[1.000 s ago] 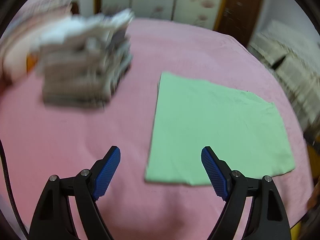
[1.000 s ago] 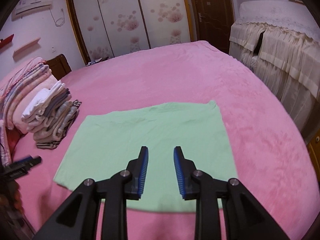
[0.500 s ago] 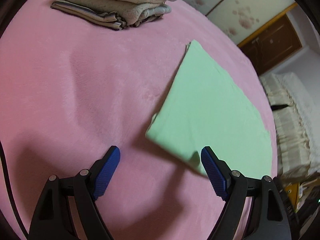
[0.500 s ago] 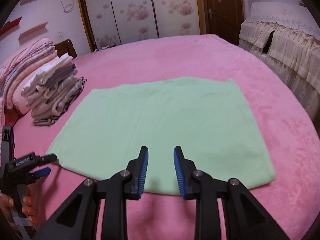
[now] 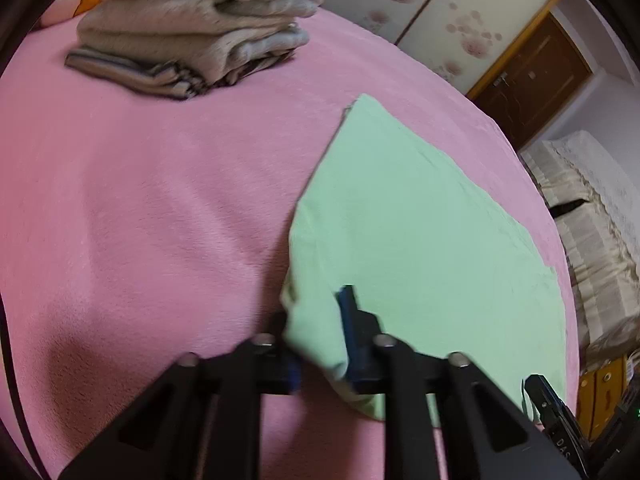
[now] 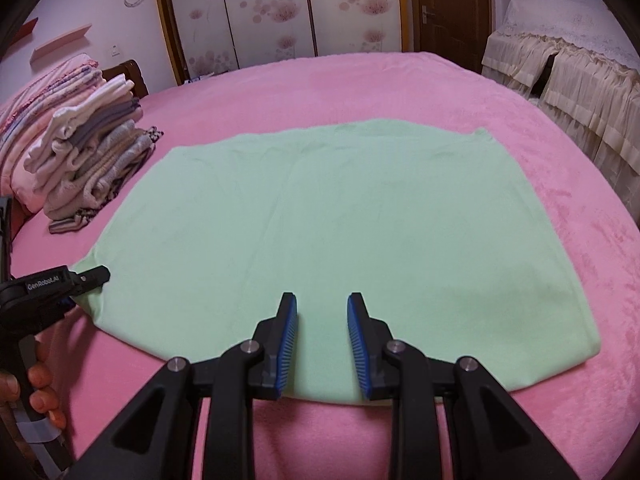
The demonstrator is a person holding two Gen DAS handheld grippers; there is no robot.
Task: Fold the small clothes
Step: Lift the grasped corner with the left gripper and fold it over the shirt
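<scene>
A light green cloth (image 5: 420, 232) (image 6: 340, 220) lies spread flat on the pink bed cover (image 5: 140, 200). My left gripper (image 5: 318, 312) is at its near left corner, jaws closing, with the bunched, lifted corner pinched between the blue pads. In the right wrist view the left gripper (image 6: 92, 276) touches that same corner, held by a person's hand (image 6: 40, 396). My right gripper (image 6: 321, 304) hovers over the cloth's near edge with a narrow gap between its pads and nothing in it.
A stack of folded clothes (image 5: 192, 32) (image 6: 92, 160) sits at the far left of the bed beside pink bedding (image 6: 48, 84). Flowered wardrobe doors (image 6: 280, 12) and a brown door (image 6: 452, 4) stand behind. Lace-covered furniture (image 6: 568, 68) flanks the right.
Both grippers have come down toward the cloth. The left one was wide open around the corner half a second ago and has now closed on it, bunching the fabric. The right gripper's gap is unchanged.
</scene>
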